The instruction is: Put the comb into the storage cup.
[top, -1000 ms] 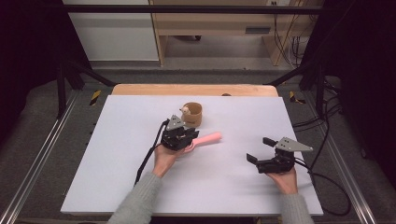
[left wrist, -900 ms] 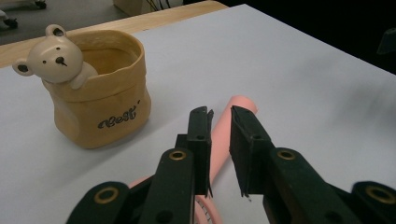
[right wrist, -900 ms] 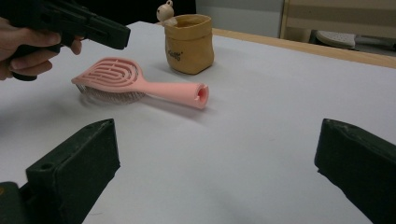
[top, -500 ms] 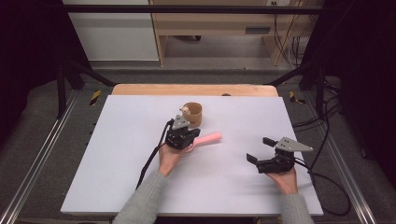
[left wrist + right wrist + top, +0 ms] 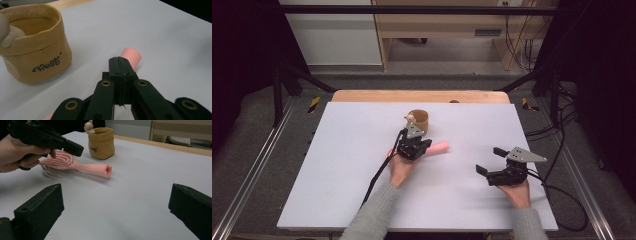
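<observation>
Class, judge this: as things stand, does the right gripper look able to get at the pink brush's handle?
Probably yes. The right gripper is open, and bare table lies between it and the pink brush's handle. The left gripper hangs shut over the bristle end.

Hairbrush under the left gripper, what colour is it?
Pink all over, handle and head; the hairbrush shows best in the right gripper view.

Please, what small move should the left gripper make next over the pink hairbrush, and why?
Probably open the jaws first. The left gripper hovers over the pink hairbrush with its jaws pressed together and nothing between them, so it cannot take the brush as it is. The brush lies flat on the table, beside the tan bag. The right gripper waits open, apart.
</observation>
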A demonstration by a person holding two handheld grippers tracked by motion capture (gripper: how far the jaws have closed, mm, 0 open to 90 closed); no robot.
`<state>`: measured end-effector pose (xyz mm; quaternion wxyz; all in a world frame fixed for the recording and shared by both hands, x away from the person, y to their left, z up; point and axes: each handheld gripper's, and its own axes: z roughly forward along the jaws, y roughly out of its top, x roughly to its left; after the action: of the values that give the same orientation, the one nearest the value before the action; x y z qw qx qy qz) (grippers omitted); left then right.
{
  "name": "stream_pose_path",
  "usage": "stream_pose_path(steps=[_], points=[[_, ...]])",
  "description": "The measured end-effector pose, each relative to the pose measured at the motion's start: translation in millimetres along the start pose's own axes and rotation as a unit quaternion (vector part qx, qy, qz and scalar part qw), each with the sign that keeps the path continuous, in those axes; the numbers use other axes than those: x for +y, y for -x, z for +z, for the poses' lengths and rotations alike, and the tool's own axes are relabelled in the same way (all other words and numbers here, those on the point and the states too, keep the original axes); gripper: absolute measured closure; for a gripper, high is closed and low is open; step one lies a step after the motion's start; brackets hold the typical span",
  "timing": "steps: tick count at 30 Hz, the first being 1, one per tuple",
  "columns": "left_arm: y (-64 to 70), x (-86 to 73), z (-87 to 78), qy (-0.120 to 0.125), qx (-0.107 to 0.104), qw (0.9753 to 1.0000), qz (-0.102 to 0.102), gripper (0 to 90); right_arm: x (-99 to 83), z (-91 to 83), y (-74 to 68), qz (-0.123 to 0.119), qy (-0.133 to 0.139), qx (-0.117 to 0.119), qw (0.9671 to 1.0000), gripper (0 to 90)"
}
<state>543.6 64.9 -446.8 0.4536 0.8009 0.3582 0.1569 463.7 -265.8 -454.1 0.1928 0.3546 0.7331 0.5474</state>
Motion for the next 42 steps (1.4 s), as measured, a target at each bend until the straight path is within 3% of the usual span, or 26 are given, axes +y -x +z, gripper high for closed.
stream_pose_path(steps=[23,34,42], points=[[-1.2,-2.5,22.8,-0.038,0.024,0.9985,-0.030,89.5,-0.1,0.4,0.0,0.000,-0.001,0.000,1.0000,0.3],[-0.2,-3.3,24.1,-0.050,0.019,0.9983,-0.024,89.5,0.0,0.5,-0.1,0.000,0.000,0.001,1.0000,0.3],[5.0,-4.1,19.1,-0.064,0.008,0.9979,0.000,89.6,0.0,0.5,0.1,0.000,-0.001,0.000,1.0000,0.4]])
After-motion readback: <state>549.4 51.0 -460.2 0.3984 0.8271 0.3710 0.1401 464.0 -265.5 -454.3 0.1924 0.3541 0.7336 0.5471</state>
